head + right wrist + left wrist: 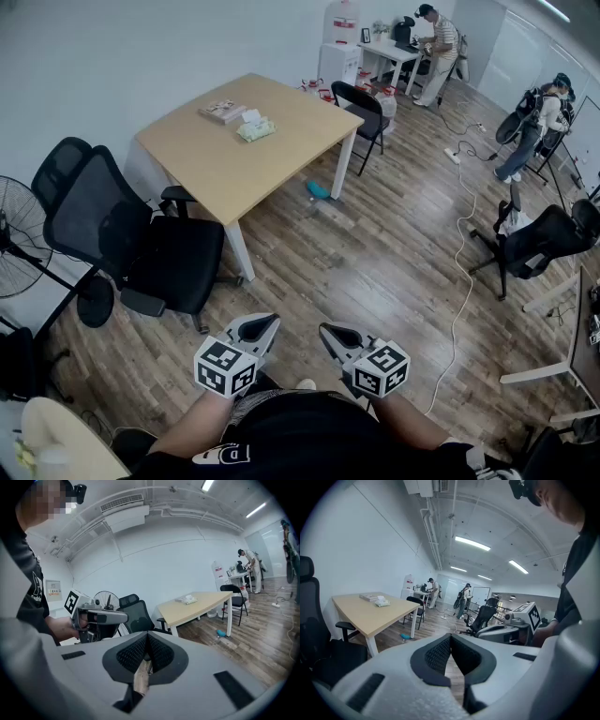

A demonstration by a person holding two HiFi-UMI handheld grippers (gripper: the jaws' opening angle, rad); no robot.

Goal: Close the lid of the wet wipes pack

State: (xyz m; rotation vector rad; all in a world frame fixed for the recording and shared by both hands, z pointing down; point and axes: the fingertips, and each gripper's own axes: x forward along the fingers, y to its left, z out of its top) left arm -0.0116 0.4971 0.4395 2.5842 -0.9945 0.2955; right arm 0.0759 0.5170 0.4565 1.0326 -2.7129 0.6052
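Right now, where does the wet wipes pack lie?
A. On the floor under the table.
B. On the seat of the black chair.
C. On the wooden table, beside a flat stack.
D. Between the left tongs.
C: the wet wipes pack lies on the wooden table beside a flat stack, far from the left tongs and the right tongs, which are both shut on nothing.

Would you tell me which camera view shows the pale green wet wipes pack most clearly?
The head view: the pale green wet wipes pack lies on the light wooden table, seen from above. Both gripper views show it only as a tiny speck.
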